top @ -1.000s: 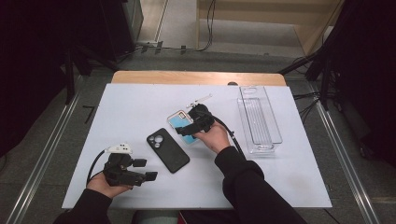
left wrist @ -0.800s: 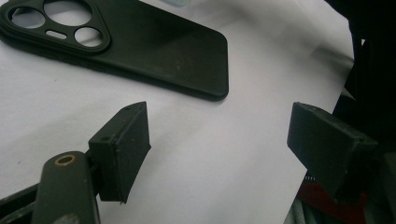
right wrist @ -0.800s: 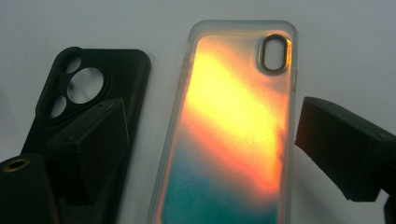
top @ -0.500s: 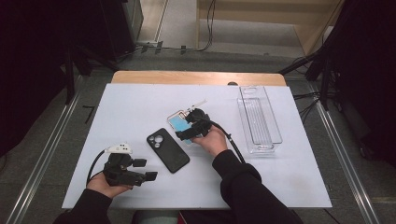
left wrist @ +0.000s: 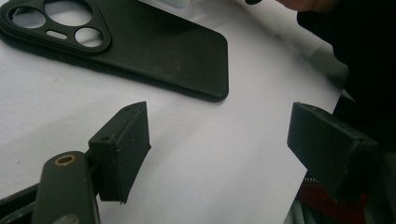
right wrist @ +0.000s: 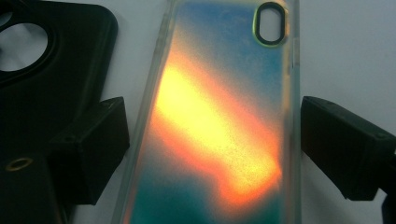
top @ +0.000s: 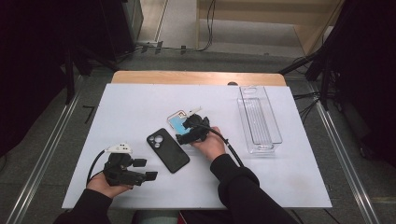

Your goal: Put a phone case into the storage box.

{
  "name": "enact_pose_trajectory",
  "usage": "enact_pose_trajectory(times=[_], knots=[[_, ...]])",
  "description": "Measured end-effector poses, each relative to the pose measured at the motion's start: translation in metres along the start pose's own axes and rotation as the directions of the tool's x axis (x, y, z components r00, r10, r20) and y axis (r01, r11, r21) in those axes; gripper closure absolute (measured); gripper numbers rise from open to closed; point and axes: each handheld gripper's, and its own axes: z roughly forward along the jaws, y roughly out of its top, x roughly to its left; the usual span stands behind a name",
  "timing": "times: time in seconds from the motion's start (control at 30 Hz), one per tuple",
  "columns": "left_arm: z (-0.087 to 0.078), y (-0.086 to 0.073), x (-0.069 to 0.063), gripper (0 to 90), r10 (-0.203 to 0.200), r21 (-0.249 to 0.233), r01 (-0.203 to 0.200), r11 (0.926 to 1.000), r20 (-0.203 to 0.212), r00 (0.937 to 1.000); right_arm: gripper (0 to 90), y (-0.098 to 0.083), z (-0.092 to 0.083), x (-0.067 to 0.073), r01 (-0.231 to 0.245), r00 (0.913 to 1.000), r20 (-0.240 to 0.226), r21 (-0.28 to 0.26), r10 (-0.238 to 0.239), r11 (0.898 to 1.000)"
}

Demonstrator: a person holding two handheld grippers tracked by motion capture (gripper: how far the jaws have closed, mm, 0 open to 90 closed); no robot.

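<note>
- The right gripper (top: 187, 132) is held low over the tabletop (top: 140, 107), near its middle, and is pointed at a clear phone case (right wrist: 224, 116) with a blue and orange shimmer.
- In the right gripper view, the clear phone case is seen lying flat between the two fingers (right wrist: 91, 149), with one black pad on each long side of it.
- The fingers of the right gripper have just been closing. A thin gap is seen between each pad and the edge of the case, so the case seems not yet pressed, although this close view does not allow it to be said with certainty.
- The camera cutout of the clear phone case is placed at the far end, away from the gripper.
- A black phone case (top: 168, 150) is laid on the tabletop just beside the clear one, on its left in the high view, with its camera opening towards the far side. Whether the two cases touch cannot be told.
- The left gripper (top: 145, 169) is held in the left hand (top: 109, 182) near the front left corner of the tabletop, well apart from the right gripper.
- In the left gripper view, its fingers (left wrist: 121, 149) are spread wide above the bare white surface, and nothing is held between them. The near end of the black phone case is seen beyond them.
- A clear plastic tray (top: 275, 140) is placed at the right side of the tabletop, apart from both cases.
</note>
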Motion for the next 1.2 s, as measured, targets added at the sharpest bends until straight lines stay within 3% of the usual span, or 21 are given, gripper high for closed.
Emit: enact_pose_trajectory(times=[0.5,0.73,0.9,1.2], knots=[[0.000,0.000,0.001,21.0,-0.024,-0.006,0.024,0.9997,0.001,0.9997,14.6,-0.006,-0.002,-0.003,-0.010,0.9999,-0.008,-0.053,0.010,0.999],[-0.001,0.002,0.002,21.0,-0.059,-0.006,0.059,0.9982,-0.005,0.9982,14.8,-0.004,-0.008,-0.007,-0.031,0.9983,-0.051,-0.056,0.029,0.998],[-0.001,0.004,0.003,21.0,-0.081,-0.020,0.081,0.9965,-0.007,0.9967,14.8,0.000,-0.020,-0.011,-0.052,0.9953,-0.086,-0.071,0.046,0.996],[0.000,0.014,0.000,21.0,-0.127,-0.053,0.127,0.9905,0.003,0.9919,14.8,0.000,-0.057,-0.020,-0.085,0.9863,-0.149,-0.088,0.071,0.992]])
